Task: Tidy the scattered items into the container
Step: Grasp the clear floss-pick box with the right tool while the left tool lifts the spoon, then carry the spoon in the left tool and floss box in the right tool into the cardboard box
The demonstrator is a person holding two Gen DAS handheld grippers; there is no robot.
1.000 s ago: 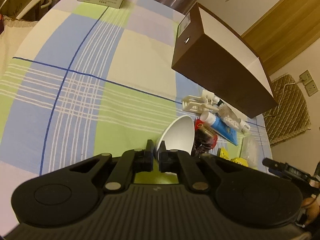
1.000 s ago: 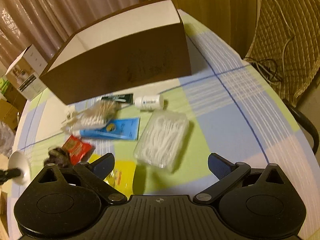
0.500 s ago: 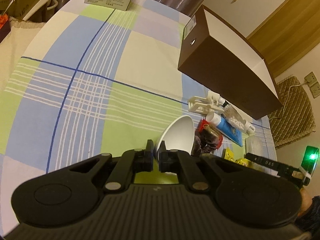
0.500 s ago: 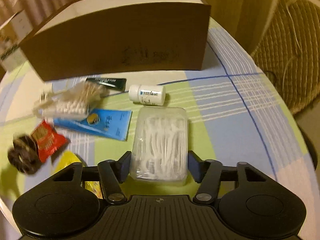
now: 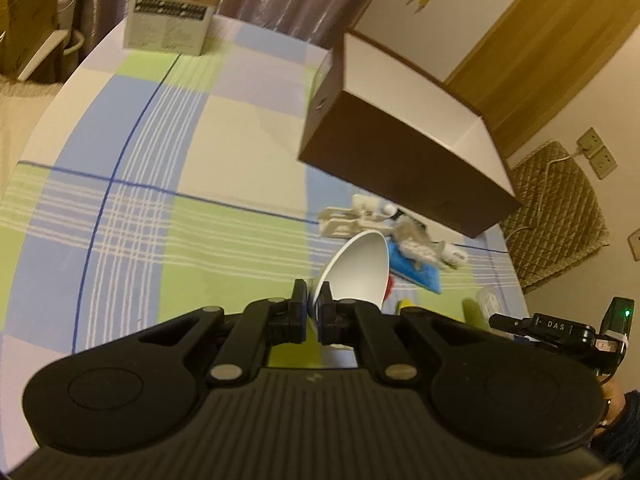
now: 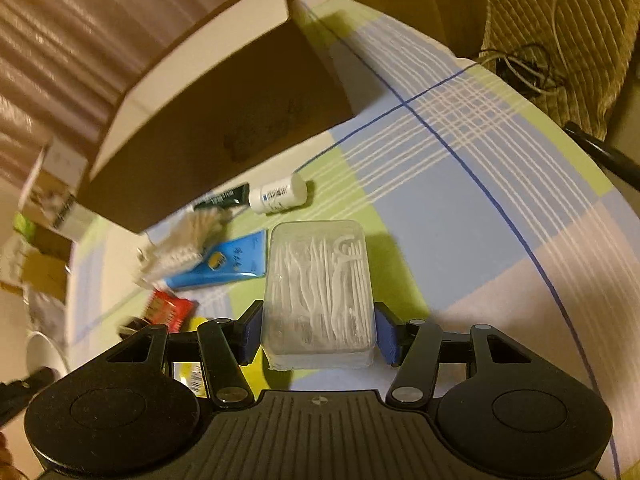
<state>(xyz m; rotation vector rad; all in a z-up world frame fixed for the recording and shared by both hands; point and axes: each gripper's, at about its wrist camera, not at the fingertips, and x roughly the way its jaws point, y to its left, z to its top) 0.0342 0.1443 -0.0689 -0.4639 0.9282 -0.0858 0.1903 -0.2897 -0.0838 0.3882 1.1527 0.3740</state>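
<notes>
1. Left tongs (image 5: pixel 313 309) pinched on the white bowl (image 5: pixel 356 270) rim, raised above the worktop (image 5: pixel 152 200).
2. Right tongs (image 6: pixel 318 334) clamped around the floss-pick box (image 6: pixel 318 292).
3. Brown container (image 6: pixel 224 120) interior unseen; bottle (image 6: pixel 278 193), blue packet (image 6: pixel 224 266), red packet (image 6: pixel 170 310) left outside.

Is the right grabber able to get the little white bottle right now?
Probably not yet. The right gripper already has the clear floss pick box between its fingers, and that box fills the way to the white bottle lying beyond it by the brown box.
</notes>
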